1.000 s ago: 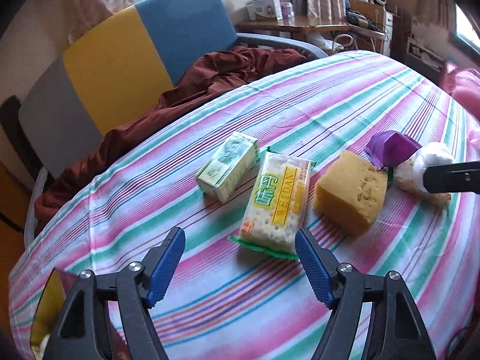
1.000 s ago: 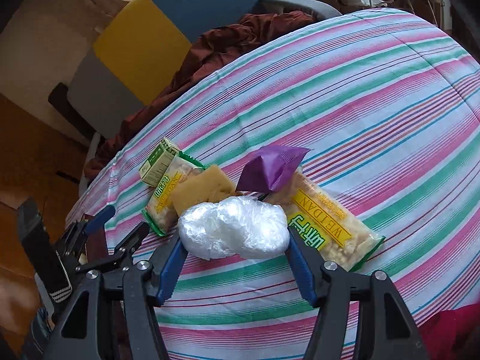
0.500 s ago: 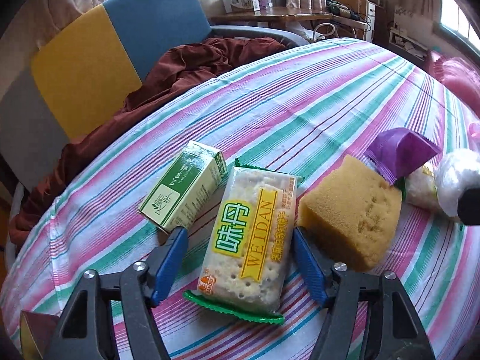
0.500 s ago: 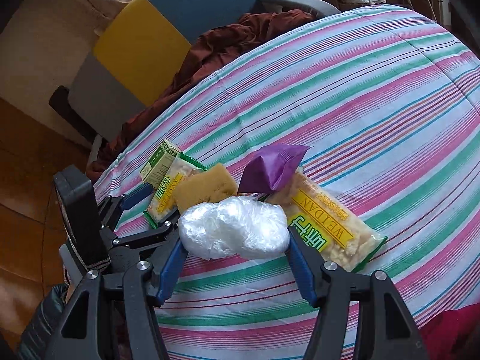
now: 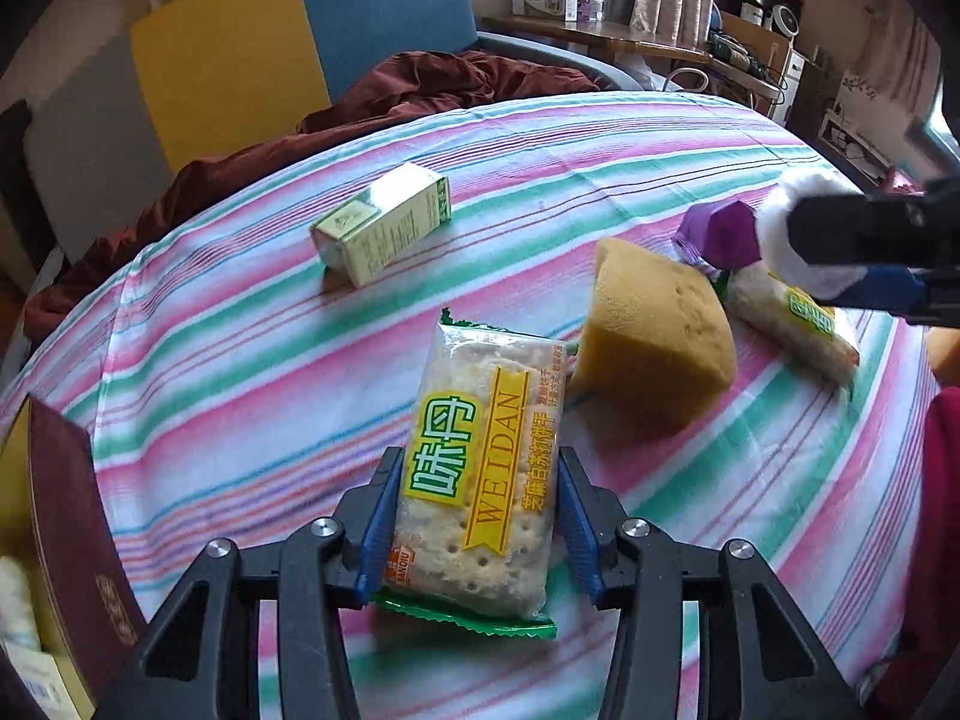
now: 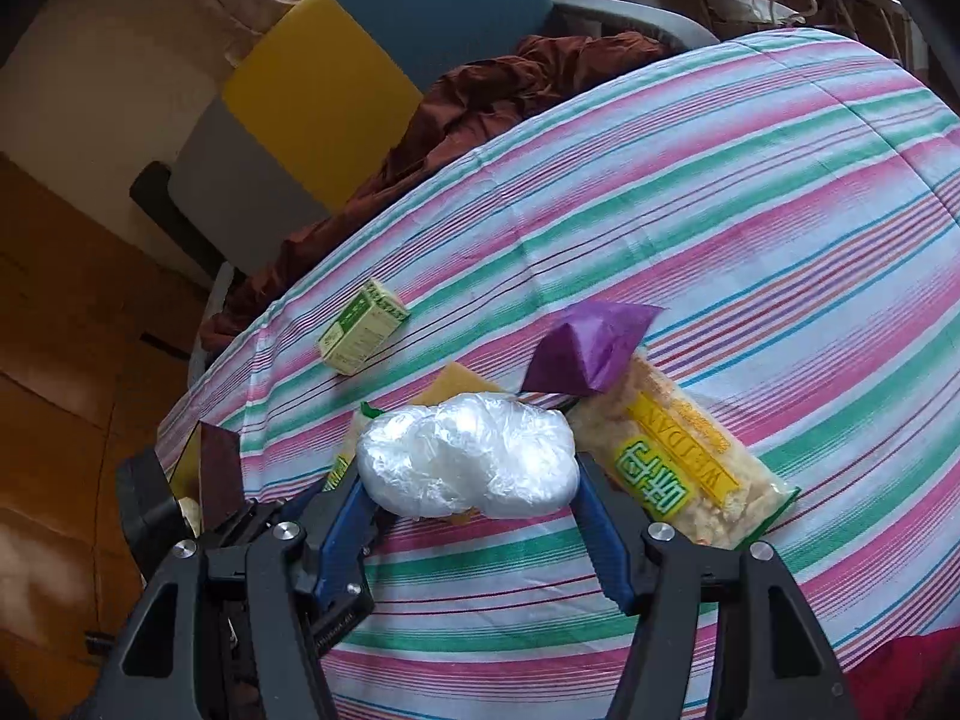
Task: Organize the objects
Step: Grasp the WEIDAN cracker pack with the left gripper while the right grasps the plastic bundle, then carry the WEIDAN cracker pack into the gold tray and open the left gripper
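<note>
A: Left gripper (image 5: pixel 477 519) has its blue pads pressed to both long sides of the cracker packet (image 5: pixel 480 474), clamped on it, and the packet looks tipped up off the striped tablecloth (image 5: pixel 240 372) at the near end.

B: And the right gripper (image 6: pixel 468 483) is closed around the white plastic bundle (image 6: pixel 468 462), held above the cloth.

A: So both hands loaded, nothing put away that I can see. I'd call it early going.

B: Plenty left lying: green carton (image 5: pixel 384 228) on its side, well apart; yellow sponge (image 5: pixel 654 330) just beside the packet; purple pouch (image 6: pixel 585 348) resting on a second cracker packet (image 6: pixel 678 468).

A: The held packet itself? Clear wrap, pale crackers showing, yellow band, green crimped ends. Flat, stiff, probably crushable.

B: There's a dark red box (image 5: pixel 66 516) at the left edge; possibly the destination.
</note>
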A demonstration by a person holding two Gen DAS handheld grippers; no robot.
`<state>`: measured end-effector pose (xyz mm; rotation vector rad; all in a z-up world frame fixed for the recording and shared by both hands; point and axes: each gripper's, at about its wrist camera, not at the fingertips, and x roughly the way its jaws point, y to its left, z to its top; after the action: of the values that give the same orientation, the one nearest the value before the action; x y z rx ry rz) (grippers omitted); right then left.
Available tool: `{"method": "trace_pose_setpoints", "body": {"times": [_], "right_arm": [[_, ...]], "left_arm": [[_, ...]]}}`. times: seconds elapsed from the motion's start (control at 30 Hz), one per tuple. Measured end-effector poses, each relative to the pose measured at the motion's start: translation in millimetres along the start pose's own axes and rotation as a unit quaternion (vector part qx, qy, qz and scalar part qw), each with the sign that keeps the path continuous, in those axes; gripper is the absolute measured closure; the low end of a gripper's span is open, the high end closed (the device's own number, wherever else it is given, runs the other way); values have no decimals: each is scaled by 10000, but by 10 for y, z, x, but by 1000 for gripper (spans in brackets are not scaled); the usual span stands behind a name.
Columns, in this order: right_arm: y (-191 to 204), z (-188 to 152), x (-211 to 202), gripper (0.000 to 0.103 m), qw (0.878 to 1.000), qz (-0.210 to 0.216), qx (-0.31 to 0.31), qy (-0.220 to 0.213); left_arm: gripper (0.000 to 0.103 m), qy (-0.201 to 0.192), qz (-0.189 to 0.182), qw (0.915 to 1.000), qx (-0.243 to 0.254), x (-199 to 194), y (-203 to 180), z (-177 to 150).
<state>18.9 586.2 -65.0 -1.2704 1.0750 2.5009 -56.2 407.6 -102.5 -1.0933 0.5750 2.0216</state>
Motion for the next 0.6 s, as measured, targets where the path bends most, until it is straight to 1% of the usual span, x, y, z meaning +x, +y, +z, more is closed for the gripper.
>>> {"method": "trace_pose_setpoints", "body": {"times": [0.1,0.2,0.27,0.33,0.4,0.43,0.47,0.5,0.53,0.57,0.6], "right_arm": [[69,-21,11,38,9998,108,-141,23],[35,-25,-1,38,9999,98,-57,8],[-13,-25,-2,38,10000,16,61,14],[-48,-18,-1,38,9999,-79,150,-6],[-53,-17,-29,38,9998,-56,168,-74],[-47,-18,-59,38,9997,112,165,-128],[-53,-25,-108,38,9976,625,234,-182],[-77,-42,-168,38,9888,1427,363,-225],[-104,-65,-229,38,9786,1985,453,-287],[-136,-84,-295,38,9764,2047,510,-455],[-176,-87,-334,38,9774,1947,583,-586]], "left_arm": [[54,-225,74,9997,-103,-168,-23,-287],[54,-480,96,9986,-195,-311,-62,-546],[54,-635,100,9976,-240,-401,-85,-706],[54,-777,130,9967,-190,-463,-128,-828],[54,-894,187,9958,-58,-492,-169,-892],[54,-939,206,9954,-6,-504,-188,-922],[54,-973,203,9950,19,-507,-195,-943],[54,-1007,184,9947,25,-499,-187,-957],[54,-1037,162,9945,14,-499,-176,-957],[54,-1061,149,9942,4,-498,-167,-961],[54,-1081,151,9940,-2,-511,-172,-983]]}}
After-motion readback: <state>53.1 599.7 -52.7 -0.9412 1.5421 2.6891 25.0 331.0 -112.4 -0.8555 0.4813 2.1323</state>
